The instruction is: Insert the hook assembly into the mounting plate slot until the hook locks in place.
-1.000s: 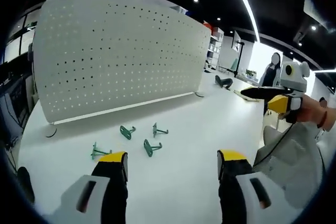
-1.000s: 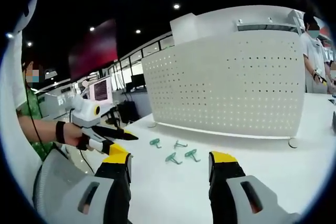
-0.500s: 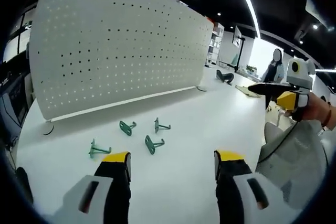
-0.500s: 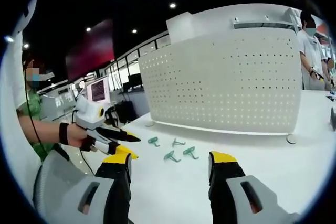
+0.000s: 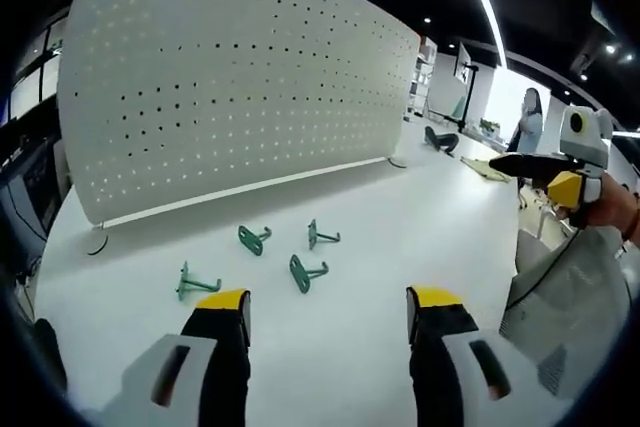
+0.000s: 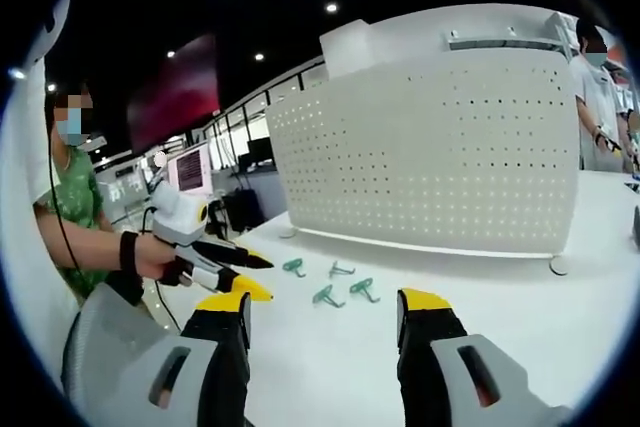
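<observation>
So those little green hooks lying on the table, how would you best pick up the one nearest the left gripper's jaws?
Probably by its thin prong. The nearest green hook lies flat on the white table, its wider base plate toward the left gripper and its prong pointing away to the right. Coming down from above with the open jaws straddling the prong looks easiest, since nothing lies close beside it.

Left gripper (image 5: 328,309): jaws spread wide, nothing between them, yellow-tipped fingers (image 5: 222,309) pointing forward, held above the surface. Right gripper (image 6: 322,309): same, jaws apart and empty. In the right gripper view the left gripper sits at left, gripped in the person's hand (image 6: 158,257), black wrist strap, jaws parted.
</observation>
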The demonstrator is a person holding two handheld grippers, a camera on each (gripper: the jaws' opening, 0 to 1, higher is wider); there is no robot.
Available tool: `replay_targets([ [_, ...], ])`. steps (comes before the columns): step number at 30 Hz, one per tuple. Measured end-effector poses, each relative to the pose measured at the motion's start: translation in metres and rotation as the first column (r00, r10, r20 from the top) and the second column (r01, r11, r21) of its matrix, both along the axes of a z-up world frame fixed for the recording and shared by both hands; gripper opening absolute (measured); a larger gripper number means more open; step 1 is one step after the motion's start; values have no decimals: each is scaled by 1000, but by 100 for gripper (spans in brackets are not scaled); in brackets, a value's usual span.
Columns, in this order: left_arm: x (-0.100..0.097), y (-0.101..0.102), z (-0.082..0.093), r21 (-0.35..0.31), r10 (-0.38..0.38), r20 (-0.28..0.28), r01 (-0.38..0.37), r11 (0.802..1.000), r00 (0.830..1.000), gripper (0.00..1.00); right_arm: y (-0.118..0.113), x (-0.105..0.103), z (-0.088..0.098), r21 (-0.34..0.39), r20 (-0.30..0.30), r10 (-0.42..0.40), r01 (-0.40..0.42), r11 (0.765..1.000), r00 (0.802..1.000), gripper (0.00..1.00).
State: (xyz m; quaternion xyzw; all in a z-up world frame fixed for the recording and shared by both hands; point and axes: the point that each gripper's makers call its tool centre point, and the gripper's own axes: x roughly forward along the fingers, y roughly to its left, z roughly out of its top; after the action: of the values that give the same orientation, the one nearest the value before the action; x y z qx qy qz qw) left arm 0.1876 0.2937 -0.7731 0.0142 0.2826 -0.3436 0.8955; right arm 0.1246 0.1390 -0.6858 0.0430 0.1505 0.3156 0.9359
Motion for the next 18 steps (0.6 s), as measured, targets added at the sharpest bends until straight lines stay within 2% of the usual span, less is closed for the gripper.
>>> replay_targets([
  [11, 7, -4, -11, 6, 9, -23, -8, 1000, 1000, 62, 14, 0, -5, 2, -10, 22, -22, 1000, 1000, 60],
  [18, 11, -1, -19, 31, 21, -34, -20, 999, 999, 61, 9, -4, -8, 14, -17, -2, 2, 1000, 1000, 60],
])
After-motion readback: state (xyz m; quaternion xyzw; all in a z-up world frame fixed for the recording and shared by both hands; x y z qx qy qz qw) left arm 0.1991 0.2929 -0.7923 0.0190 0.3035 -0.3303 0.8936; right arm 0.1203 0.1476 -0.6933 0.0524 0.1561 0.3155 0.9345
